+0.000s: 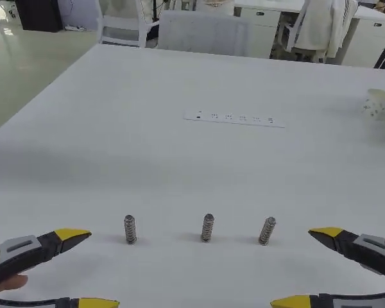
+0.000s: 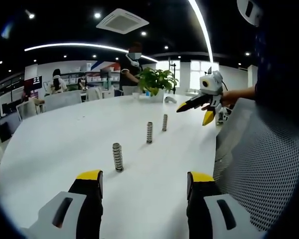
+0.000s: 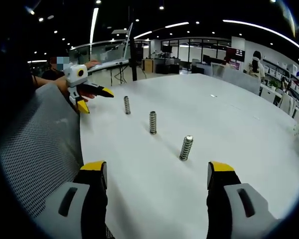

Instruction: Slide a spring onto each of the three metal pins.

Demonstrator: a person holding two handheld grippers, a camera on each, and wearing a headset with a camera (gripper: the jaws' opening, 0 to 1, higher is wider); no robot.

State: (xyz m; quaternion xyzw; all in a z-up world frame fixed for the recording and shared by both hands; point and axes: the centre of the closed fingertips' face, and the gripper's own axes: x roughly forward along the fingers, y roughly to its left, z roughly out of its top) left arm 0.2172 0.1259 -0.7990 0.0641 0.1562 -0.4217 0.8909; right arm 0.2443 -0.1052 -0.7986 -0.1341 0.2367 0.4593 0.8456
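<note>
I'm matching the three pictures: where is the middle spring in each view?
Head view: middle spring, bottom centre.
Left gripper view: middle spring near centre, second out.
Right gripper view: middle spring left of centre, second out.
Shared landmark: leaning end spring.

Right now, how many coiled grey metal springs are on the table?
3, standing in one row on the white table: left spring, middle spring, right spring, leaning slightly. None looks hidden.
</note>
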